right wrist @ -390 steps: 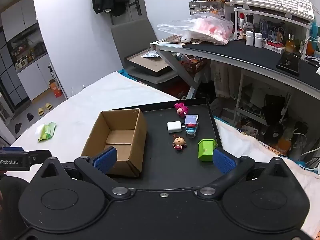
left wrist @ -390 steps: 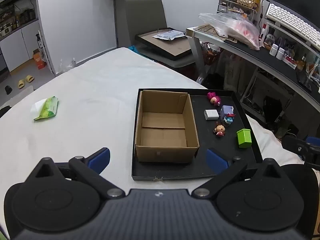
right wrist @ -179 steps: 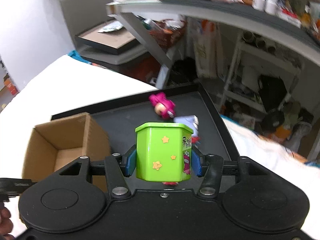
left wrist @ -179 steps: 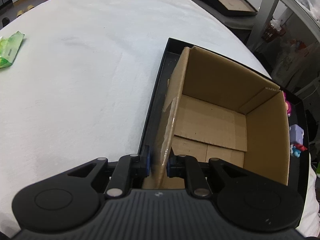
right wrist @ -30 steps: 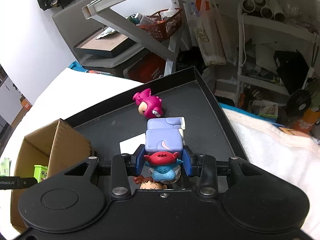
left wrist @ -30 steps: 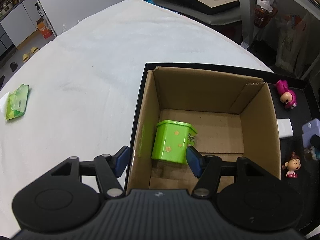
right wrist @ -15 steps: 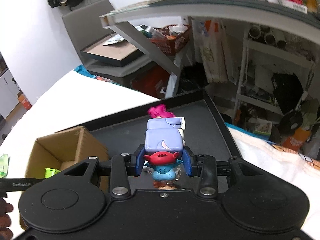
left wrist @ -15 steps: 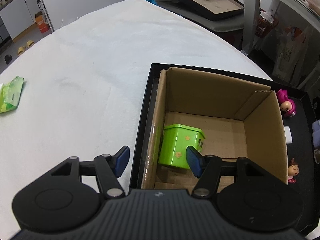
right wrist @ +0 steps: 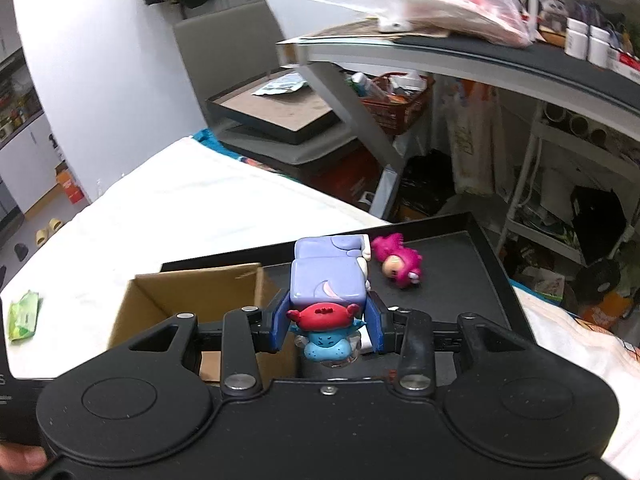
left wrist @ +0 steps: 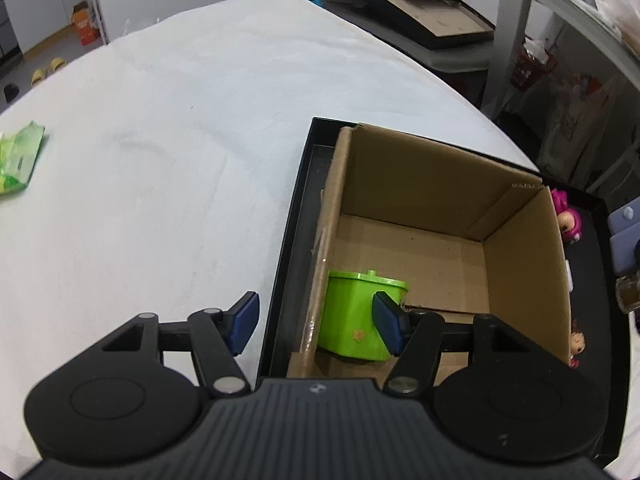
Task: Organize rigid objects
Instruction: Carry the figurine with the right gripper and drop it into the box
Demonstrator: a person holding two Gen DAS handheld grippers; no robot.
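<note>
Toys are mid-sort: right gripper [right wrist: 327, 322] pinches the purple figure [right wrist: 328, 280]; next, drop it in the cardboard box [left wrist: 440, 216], left gripper [left wrist: 314, 322] spread.

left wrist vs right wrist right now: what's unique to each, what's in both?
Left wrist only: the green container inside the cardboard box, and the open left claw straddling the box's left wall.

Right wrist only: the right claw shut on the purple toy, plus the desk behind.

Both: box, black tray, pink figurine, green packet.
</note>
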